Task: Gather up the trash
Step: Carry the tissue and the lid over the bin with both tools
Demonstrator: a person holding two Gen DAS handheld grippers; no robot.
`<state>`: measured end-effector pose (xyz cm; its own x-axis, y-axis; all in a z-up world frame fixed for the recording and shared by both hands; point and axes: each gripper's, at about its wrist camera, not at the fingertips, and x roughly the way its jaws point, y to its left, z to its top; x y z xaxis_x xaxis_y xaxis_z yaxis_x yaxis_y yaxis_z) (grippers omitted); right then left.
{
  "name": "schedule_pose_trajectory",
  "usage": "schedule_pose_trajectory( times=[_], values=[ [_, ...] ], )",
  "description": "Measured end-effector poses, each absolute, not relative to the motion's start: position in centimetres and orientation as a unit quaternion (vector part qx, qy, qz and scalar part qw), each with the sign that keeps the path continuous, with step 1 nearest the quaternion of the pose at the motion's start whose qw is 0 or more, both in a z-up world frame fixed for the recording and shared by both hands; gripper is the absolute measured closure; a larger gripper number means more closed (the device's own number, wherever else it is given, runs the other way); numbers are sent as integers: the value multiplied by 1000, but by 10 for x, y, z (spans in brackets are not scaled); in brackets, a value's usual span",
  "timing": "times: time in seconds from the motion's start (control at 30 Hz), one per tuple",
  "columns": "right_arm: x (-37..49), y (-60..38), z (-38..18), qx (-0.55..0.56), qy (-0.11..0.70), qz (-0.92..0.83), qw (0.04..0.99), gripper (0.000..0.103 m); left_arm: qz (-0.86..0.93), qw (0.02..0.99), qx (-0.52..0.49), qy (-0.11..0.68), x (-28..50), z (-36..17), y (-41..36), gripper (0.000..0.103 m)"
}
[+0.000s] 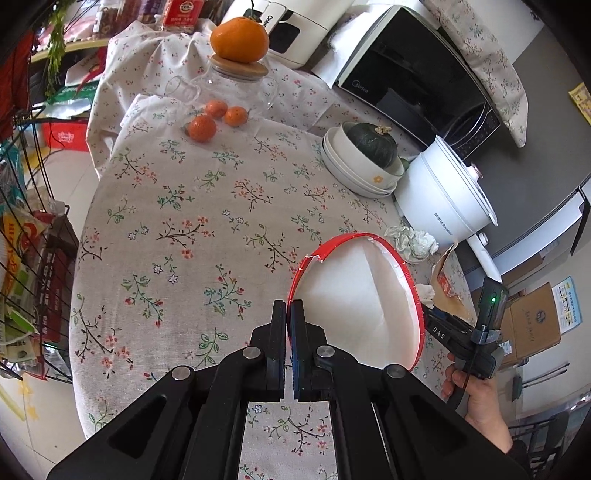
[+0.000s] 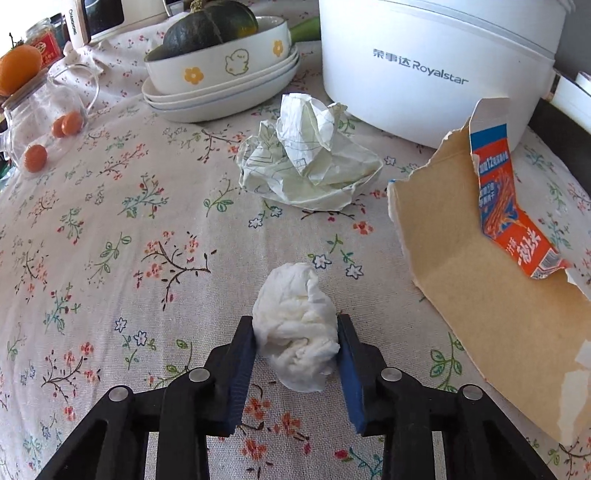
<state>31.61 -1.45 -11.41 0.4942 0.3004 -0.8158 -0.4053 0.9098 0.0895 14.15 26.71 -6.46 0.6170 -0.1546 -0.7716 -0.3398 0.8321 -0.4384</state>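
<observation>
While the right gripper (image 2: 295, 341) has its fingers (image 2: 242, 354) pressed on either side of a white tissue wad (image 2: 299, 332) lying on the worktop (image 2: 110, 236), the left gripper (image 1: 289, 310) pinches a red-rimmed paper cup (image 1: 364, 295), fingers nearly together on its rim.

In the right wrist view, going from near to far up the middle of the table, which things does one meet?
right gripper → white tissue wad between its fingers → crumpled printed paper → stacked white dishes with the green squash

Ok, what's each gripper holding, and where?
Left gripper: shut on the red bowl, at its rim. Right gripper: pads on both sides of the tissue wad.
</observation>
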Motion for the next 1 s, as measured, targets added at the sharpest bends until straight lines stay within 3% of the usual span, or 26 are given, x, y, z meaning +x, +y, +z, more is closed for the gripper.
schedule_pose_trajectory(
  times=[0.1, 0.6, 1.0],
  values=[
    [309, -18, -109, -69, 462, 202, 861, 73, 42, 853, -284, 437, 142, -64, 257, 102],
    [218, -106, -41, -56, 454, 178, 871, 73, -40, 850, -277, 447, 130, -57, 177, 102],
    [153, -174, -33, -31, 478, 151, 865, 73, -95, 848, -234, 466, 127, -61, 98, 102]
  ],
)
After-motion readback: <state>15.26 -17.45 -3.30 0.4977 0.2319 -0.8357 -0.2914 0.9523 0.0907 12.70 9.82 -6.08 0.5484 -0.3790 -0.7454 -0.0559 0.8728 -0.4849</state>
